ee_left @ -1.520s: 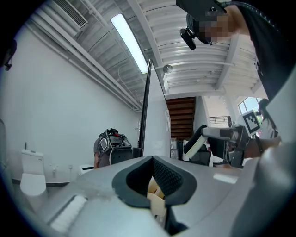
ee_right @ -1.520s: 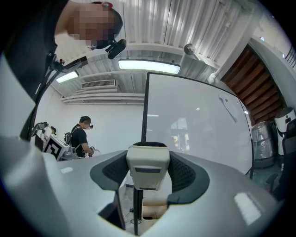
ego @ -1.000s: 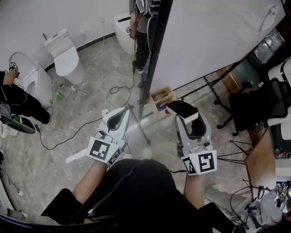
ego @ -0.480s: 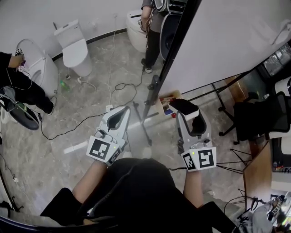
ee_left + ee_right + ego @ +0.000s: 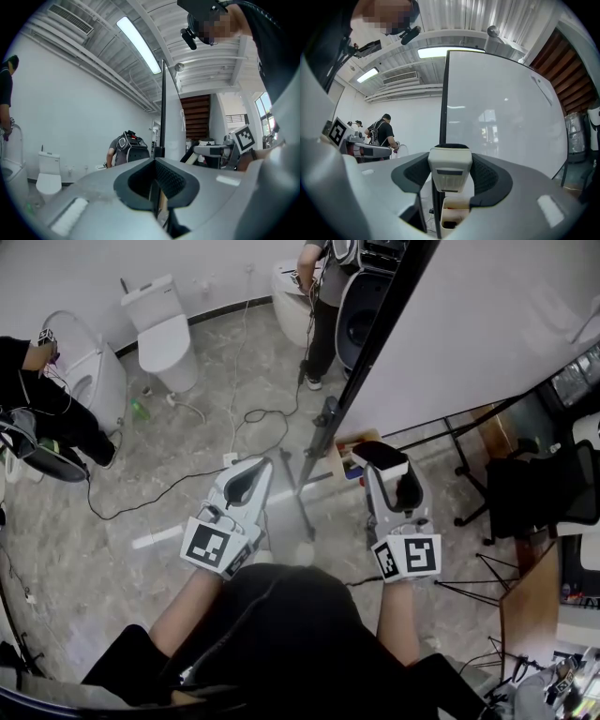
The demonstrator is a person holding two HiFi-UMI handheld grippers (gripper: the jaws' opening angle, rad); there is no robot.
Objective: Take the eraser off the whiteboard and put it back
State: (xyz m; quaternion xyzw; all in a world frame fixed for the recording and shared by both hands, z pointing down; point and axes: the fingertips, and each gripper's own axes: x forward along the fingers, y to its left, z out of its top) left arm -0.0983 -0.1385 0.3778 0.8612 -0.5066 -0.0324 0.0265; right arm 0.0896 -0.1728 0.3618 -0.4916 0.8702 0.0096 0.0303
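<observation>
Right hand-held gripper (image 5: 450, 180) pinches the eraser (image 5: 450, 164), already off the whiteboard (image 5: 501, 117); returning it remains. Left hand-held gripper (image 5: 157, 187) is pressed together, empty.

Eraser (image 5: 450, 169) just before whiteboard (image 5: 506, 122)

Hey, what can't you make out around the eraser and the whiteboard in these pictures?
1. Left gripper view: the whiteboard stands edge-on, so its face is hidden.
2. Head view: the eraser in the right gripper covers part of the box at the board's foot; its contents are too small.
3. Right gripper view: the grey patch on the eraser's near end is too blurred to read; the jaws hide its sides.
</observation>
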